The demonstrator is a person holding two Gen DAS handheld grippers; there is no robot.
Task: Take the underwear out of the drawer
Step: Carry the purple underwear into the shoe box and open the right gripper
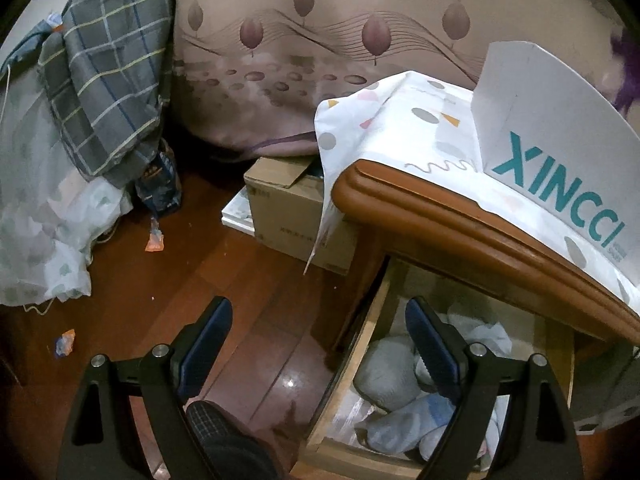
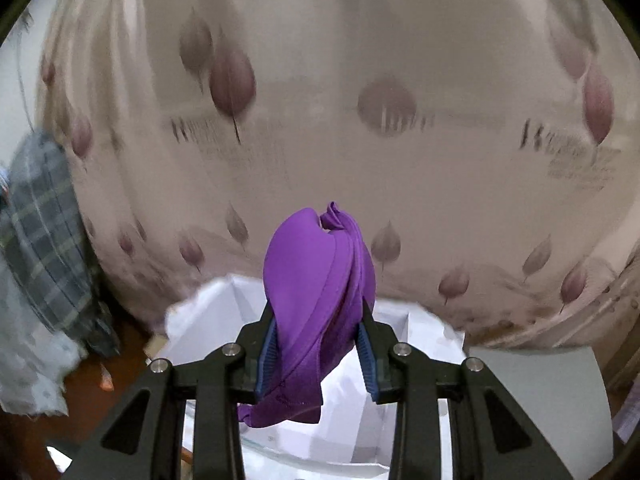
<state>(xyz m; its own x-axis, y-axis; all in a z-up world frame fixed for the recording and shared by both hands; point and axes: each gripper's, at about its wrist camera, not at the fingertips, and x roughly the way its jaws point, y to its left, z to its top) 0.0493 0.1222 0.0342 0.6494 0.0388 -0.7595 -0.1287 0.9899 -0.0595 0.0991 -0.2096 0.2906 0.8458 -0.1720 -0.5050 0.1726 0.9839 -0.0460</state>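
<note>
right gripper (image 2: 318, 344) clamping purple underwear (image 2: 320, 276) (bunched), white box (image 2: 240, 300) below, leaf-print curtain (image 2: 360, 140) behind

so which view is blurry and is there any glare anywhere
Right wrist view: the curtain behind is smeared with motion blur, while the purple underwear in the right tool stays sharp. Left wrist view: sharp overall, dim, with a small glare spot on the wooden floor; both views bend at the edges.

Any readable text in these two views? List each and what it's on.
"XINCCI", teal letters on the white box standing on the nightstand.
Small teal line beside it on the same box: too small to read.
Faint print on the cardboard box on the floor: unreadable.
Blue packet by the plaid cloth: print blurred.
Right wrist view: no text.
</note>
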